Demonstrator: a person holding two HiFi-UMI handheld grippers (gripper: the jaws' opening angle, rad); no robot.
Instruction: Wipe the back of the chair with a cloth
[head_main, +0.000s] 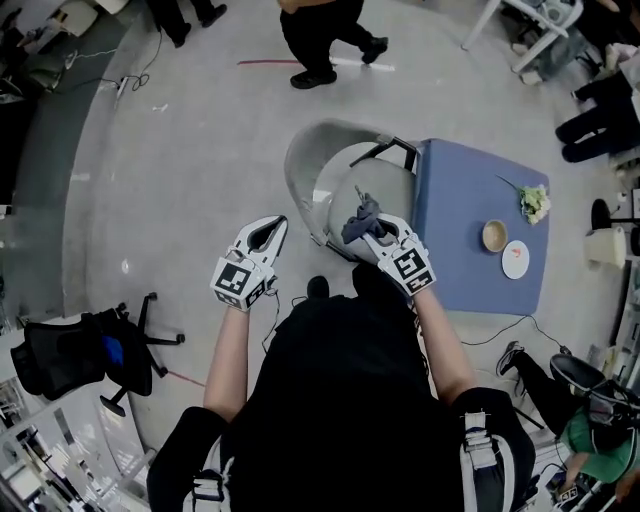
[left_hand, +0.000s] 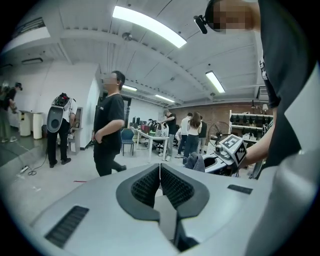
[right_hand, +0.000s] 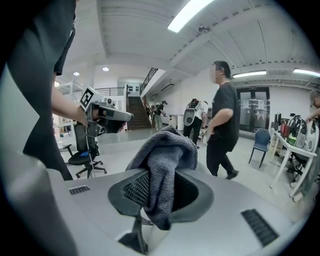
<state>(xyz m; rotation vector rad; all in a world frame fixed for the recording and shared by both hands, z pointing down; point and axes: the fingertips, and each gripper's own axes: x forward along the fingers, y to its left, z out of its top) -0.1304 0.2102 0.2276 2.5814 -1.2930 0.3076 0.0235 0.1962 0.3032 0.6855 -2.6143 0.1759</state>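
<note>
While you hold both tools out ahead of your chest, the stock reads as follows.

1. Your right gripper (head_main: 368, 228): jaws clamped on a grey terry cloth (head_main: 357, 220), which bunches above the jaws and hangs down between them.
2. Your left gripper (head_main: 271, 229): jaws pressed together, nothing between them. It is held left of the chair, clear of it.
3. Grey shell chair (head_main: 304, 165): on the floor just ahead of you, curved back on its left and far side, just beside a blue table (head_main: 465, 270). The cloth is above the chair. You cannot tell whether it touches.
4. On the table: a bowl (head_main: 494, 236), a white plate (head_main: 515, 259) just beside it, and flowers (head_main: 534, 203) near the far end.
5. Black office chair (head_main: 70, 355): on the floor, well to your left.
</note>
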